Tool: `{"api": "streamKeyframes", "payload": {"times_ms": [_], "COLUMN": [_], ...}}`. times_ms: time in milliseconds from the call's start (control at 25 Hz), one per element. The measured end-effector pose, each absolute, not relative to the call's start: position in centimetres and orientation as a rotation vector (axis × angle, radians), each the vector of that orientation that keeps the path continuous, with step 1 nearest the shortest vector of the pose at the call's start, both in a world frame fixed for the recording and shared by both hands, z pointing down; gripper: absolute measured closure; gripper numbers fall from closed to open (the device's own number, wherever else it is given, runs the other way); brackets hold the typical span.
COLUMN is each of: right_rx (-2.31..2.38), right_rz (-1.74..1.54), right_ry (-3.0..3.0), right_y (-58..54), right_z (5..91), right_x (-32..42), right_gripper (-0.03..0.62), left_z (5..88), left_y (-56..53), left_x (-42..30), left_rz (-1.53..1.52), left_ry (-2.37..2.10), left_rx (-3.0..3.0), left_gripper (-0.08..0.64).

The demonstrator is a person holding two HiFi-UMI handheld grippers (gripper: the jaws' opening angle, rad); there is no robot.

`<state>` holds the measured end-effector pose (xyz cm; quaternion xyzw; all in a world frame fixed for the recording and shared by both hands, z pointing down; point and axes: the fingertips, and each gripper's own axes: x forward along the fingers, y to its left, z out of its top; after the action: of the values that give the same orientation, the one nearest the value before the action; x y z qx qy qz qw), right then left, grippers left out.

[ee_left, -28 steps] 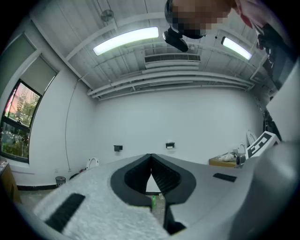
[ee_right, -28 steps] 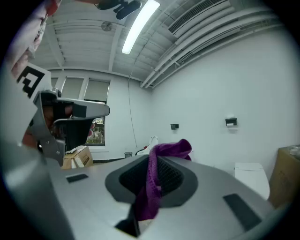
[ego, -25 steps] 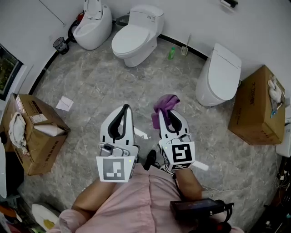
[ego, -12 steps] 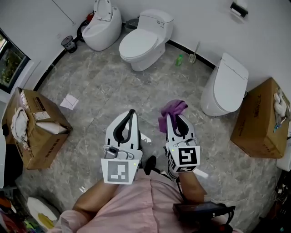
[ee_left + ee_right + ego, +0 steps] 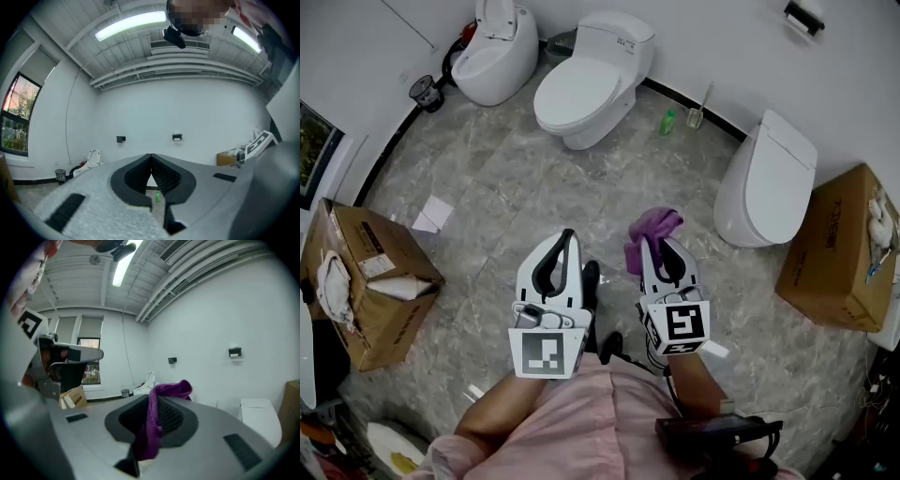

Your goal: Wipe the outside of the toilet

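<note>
**Toilet** [image 5: 581, 89]: stands on the floor [image 5: 506, 178] against the far wall, lid down. Neither tool touches it.

**Cloth** [image 5: 649, 228]: purple, held well short of the toilet. It is clamped in the right hand-held gripper [image 5: 661, 248], whose jaws are closed on it. The cloth bunches above the tips and hangs down past the ribbed pads [image 5: 174, 420].

**Left hand-held gripper** [image 5: 563, 240]: just beside the right one and as far from the toilet. Its jaws are closed tip to tip, with nothing between them.

**Surroundings, head view:**
- A second toilet [image 5: 495, 47] stands left of the toilet, lid raised.
- A third toilet [image 5: 766, 169] stands to the toilet's right.
- Between the toilet and the third toilet are a green bottle [image 5: 667, 122] and what appears to be a brush [image 5: 698, 108].
- A box [image 5: 370, 281] sits well to the toilet's near left.
</note>
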<state>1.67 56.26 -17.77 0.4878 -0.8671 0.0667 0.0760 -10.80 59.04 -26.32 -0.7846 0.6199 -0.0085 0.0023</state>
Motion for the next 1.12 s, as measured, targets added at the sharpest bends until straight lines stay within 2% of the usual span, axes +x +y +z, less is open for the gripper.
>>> {"api": "streamKeyframes", "payload": {"times_ms": [520, 1120], "right_rx": [1.544, 1.660], "right_rz": [0.195, 0.111], "right_ry": [-2.543, -2.497], "right_y": [38.7, 31.3], "right_z": [-18.4, -21.3], "right_x": [-3.7, -4.2], "right_gripper": [0.532, 0.532], "left_z": [-26.6, -27.6], "left_y": [40.3, 32.4], "left_x": [-16.3, -17.0], "left_rz": [-0.026, 0.023], "left_ry": [1.861, 1.720], "left_rx": [-2.536, -2.587], "left_gripper": [0.553, 0.554]}}
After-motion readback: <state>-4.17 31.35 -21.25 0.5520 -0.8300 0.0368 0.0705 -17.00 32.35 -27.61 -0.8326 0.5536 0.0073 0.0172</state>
